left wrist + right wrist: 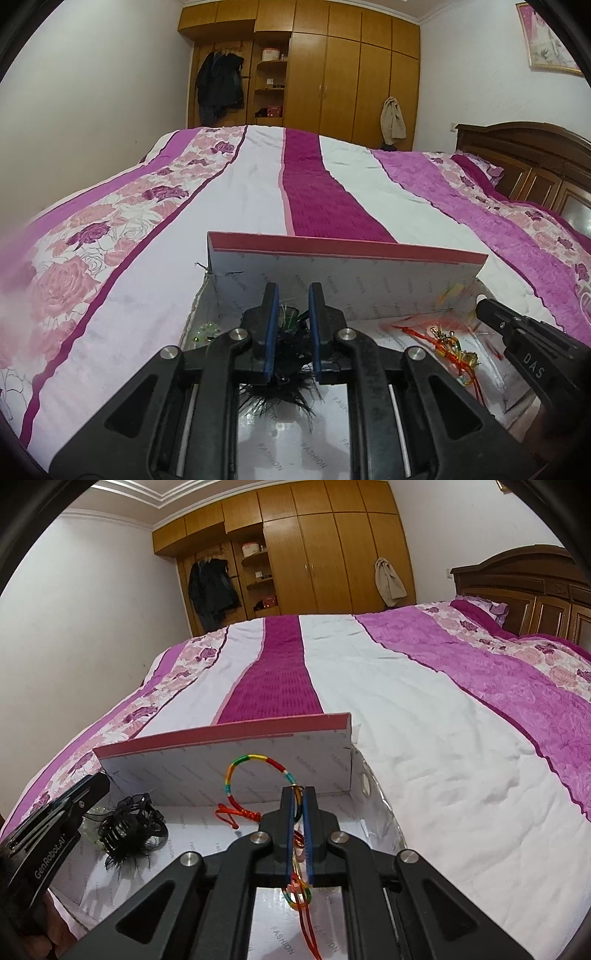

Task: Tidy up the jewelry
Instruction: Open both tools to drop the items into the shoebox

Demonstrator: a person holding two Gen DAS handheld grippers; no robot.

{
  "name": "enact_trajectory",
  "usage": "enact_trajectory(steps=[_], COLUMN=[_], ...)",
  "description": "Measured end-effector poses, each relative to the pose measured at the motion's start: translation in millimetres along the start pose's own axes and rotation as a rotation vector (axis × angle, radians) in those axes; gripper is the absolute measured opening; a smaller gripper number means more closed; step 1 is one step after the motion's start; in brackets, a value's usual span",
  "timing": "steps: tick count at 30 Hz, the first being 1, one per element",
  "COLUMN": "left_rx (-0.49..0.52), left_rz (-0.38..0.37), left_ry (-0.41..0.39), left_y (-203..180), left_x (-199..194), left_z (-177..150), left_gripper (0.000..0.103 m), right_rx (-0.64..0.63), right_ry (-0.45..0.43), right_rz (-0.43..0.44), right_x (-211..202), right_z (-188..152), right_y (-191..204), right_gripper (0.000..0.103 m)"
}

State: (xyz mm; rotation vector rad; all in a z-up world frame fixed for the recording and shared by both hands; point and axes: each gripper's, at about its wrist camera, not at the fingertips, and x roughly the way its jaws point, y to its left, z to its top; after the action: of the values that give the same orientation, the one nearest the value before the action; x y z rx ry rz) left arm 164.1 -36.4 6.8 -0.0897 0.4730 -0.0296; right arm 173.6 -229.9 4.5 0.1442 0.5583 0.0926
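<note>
An open white box [332, 280] with a pink-edged raised lid [221, 760] lies on the bed. My left gripper [291, 295] is open above a black feathered hair clip [280, 398] on the box floor; the clip also shows in the right wrist view [129, 830]. My right gripper [298, 794] is shut on a multicoloured braided cord bracelet [255, 760], whose loop rises in front of the lid. In the left wrist view the bracelet [447, 343] hangs blurred over the box by the right gripper's body [524, 343].
The bed [424, 720] carries a purple, white and floral striped cover. A green glass piece [203, 330] lies in the box's left corner. A wooden wardrobe [314, 550] stands behind, the headboard [524, 587] at the right.
</note>
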Motion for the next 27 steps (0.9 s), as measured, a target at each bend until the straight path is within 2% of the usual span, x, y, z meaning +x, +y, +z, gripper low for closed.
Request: enact_trajectory(steps=[2,4,11,18,27], left_rx=[0.0,0.0,-0.009,-0.014,-0.032], left_rz=[0.008,0.015,-0.001,-0.034,-0.091], left_ry=[0.004,0.003,0.025,0.038,0.096], left_y=[0.2,0.5,3.4,1.9,-0.3], left_x=[0.2,-2.4,-15.6,-44.4,-80.6], left_z=[0.4,0.8,6.0,10.5,3.3], left_gripper=[0.018,0.022,0.024,0.025,0.025], right_rx=[0.006,0.014,0.028,0.031,0.032], right_ry=[0.007,0.007,-0.008,-0.02,-0.012], right_rz=[0.002,0.005,0.023,0.064,0.09], right_x=[0.5,-0.1,-17.9,-56.3,-111.4], right_z=[0.5,1.5,10.2,18.2,15.0], right_y=[-1.5,-2.8,-4.7,-3.0,-4.0], right_gripper=[0.008,0.016,0.018,0.019,0.019])
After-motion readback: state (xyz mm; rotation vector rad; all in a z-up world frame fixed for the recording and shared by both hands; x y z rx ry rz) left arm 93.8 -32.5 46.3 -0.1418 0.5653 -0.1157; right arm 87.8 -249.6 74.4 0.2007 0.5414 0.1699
